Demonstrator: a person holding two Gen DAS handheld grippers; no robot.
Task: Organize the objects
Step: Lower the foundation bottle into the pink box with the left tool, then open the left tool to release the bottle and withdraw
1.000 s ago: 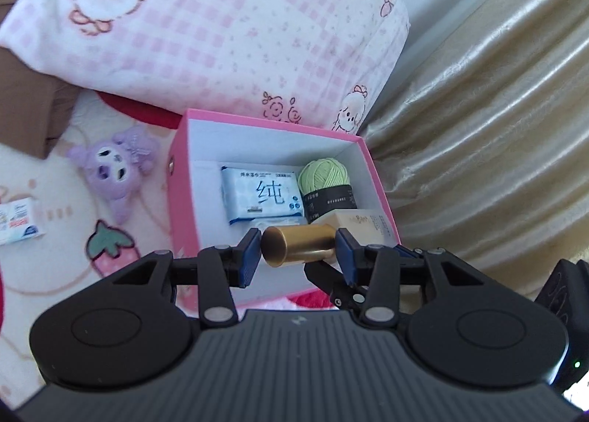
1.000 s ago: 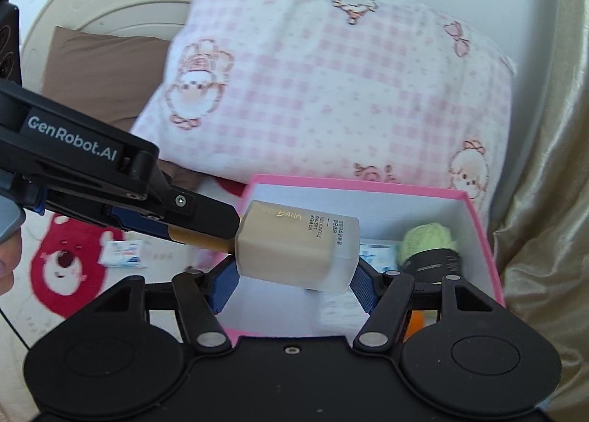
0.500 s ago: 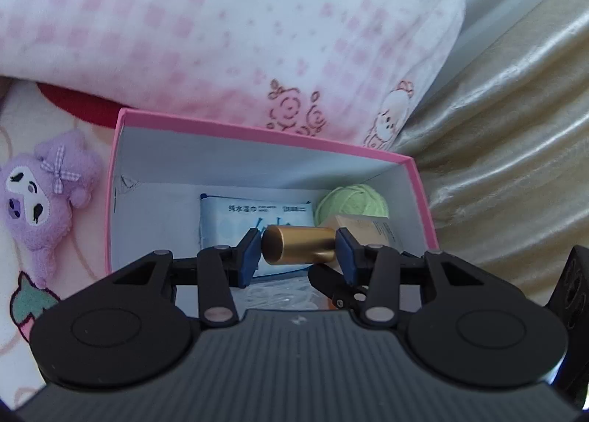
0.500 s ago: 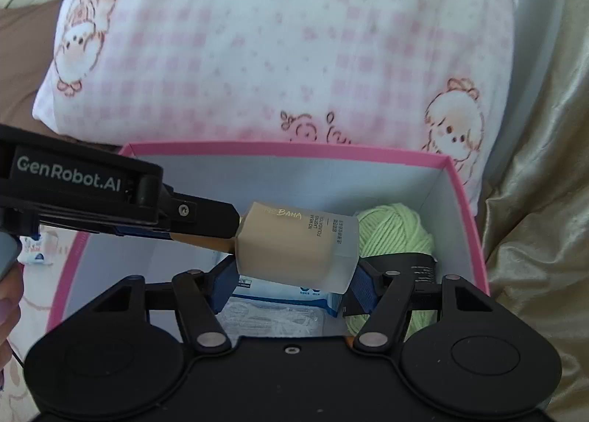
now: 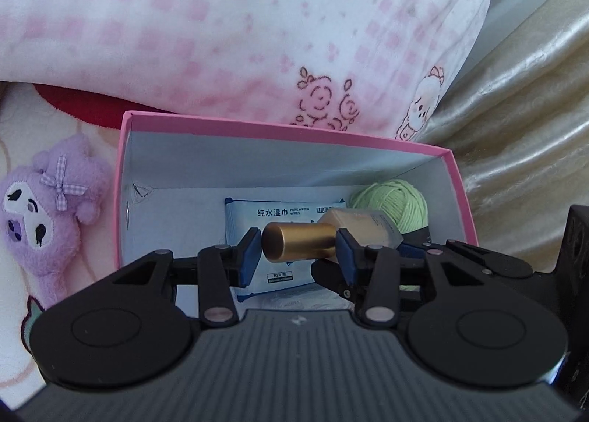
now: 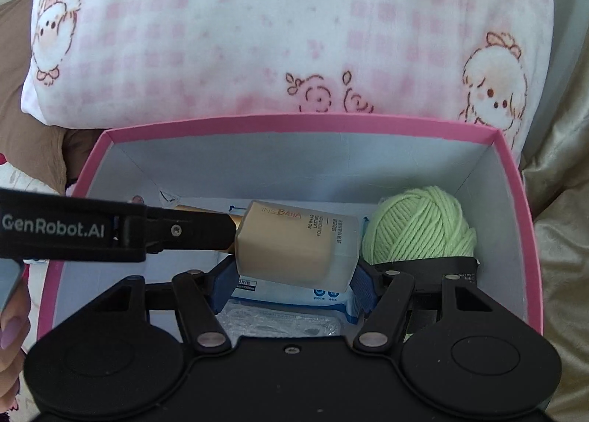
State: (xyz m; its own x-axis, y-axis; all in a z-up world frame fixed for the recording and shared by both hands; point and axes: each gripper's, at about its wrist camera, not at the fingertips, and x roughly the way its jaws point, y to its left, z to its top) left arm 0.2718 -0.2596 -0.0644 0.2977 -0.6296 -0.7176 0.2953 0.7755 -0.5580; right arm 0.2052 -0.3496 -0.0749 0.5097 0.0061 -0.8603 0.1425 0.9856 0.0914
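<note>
A foundation bottle with a beige frosted body and a gold cap is held lying on its side by both grippers above the open pink box. My left gripper is shut on the gold cap. My right gripper is shut on the beige body, which also shows in the left wrist view. The left gripper's finger reaches in from the left. Inside the box lie a blue wet-wipes pack, a green yarn ball and a clear plastic packet.
A pink-checked pillow leans behind the box. A purple plush toy lies on the bed left of the box. A beige curtain hangs at the right. A brown cushion shows at the far left.
Both grippers have moved forward and down with the bottle, from in front of the box to over its inside. The hold on the bottle is unchanged.
</note>
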